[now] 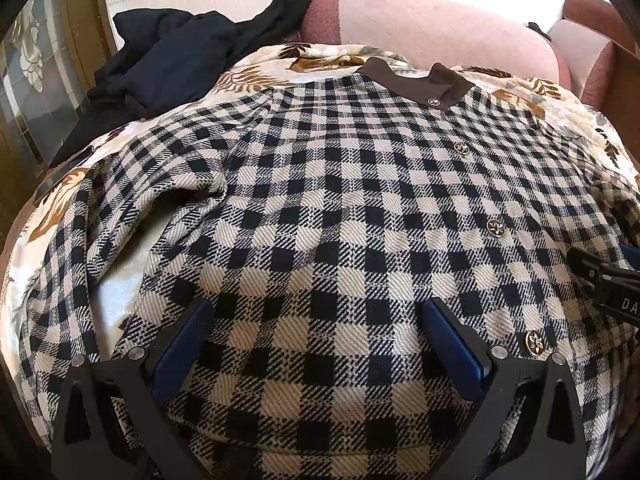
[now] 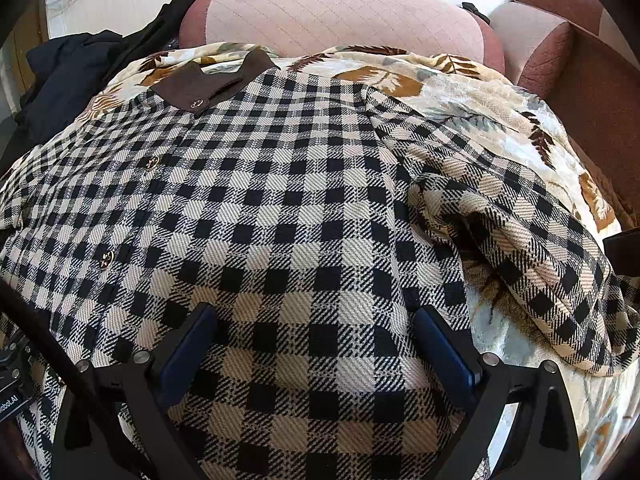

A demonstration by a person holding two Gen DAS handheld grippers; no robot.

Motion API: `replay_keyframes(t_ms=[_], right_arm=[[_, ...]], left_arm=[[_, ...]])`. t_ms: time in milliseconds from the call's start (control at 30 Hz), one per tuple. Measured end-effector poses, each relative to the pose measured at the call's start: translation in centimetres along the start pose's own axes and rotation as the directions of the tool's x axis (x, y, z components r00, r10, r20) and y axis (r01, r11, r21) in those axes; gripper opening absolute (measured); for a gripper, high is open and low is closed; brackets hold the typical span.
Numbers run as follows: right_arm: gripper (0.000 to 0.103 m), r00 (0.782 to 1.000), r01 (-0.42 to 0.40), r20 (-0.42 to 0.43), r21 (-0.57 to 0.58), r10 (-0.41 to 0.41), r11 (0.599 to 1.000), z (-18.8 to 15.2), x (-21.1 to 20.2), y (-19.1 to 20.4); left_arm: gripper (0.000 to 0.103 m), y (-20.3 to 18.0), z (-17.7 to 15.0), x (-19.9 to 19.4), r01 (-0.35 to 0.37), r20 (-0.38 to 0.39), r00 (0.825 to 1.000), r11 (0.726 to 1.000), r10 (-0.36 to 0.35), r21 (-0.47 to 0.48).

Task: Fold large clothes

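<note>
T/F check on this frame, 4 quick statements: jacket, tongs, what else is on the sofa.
1. The black-and-cream checked woven jacket lies spread flat, front up. True.
2. The left tongs are shut on the hem. False: open, holding nothing.
3. The jacket's collar is bright red. False: dark brown.
4. A dark navy garment lies crumpled beyond the jacket, on the leaf-print blanket. True.

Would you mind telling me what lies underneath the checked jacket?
The checked jacket lies spread on a leaf-print blanket, which shows around its collar and sleeves. Pink cushions stand behind. Whatever is beneath the blanket is covered, as is the blanket under the jacket's body.
</note>
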State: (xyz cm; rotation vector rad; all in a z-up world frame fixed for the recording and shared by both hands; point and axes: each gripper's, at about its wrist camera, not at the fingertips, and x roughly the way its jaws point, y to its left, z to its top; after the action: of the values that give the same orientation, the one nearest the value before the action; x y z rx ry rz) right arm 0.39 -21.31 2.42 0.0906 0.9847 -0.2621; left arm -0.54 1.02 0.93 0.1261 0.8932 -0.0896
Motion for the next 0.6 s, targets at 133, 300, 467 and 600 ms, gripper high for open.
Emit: replay_keyframes(t_ms=[133,300,467,600], right_arm=[[0.101,1.000,0.000,-0.001,0.002,0.000,1.000,0.0,0.0,0.0],[0.102,1.000,-0.006,-0.004,0.006,0.006,1.000,-0.1,0.0,0.1],[0.102,1.000,-0.029,0.000,0.017,0.029,0.999,0.0,0.2,-0.3],[0.101,0.998,-0.058,0.025,0.031,0.057,0.998,-0.4,-0.6,-0.7]], left_arm=[[0.103,-0.1,-0.2,0.0,0.000,-0.001,1.000,1.000,0.000,0.000],[0.103,-0.2,0.0,-0.5,-0.010,0.003,1.000,1.000,0.010,0.003],[0.103,0.4,0.2,-2.7,-0.019,0.091,0.996,1.000,0.020,-0.014],[0.103,1.4,0.6,-5.9,-0.055,0.252,0.965,0.997,0.067,-0.056]])
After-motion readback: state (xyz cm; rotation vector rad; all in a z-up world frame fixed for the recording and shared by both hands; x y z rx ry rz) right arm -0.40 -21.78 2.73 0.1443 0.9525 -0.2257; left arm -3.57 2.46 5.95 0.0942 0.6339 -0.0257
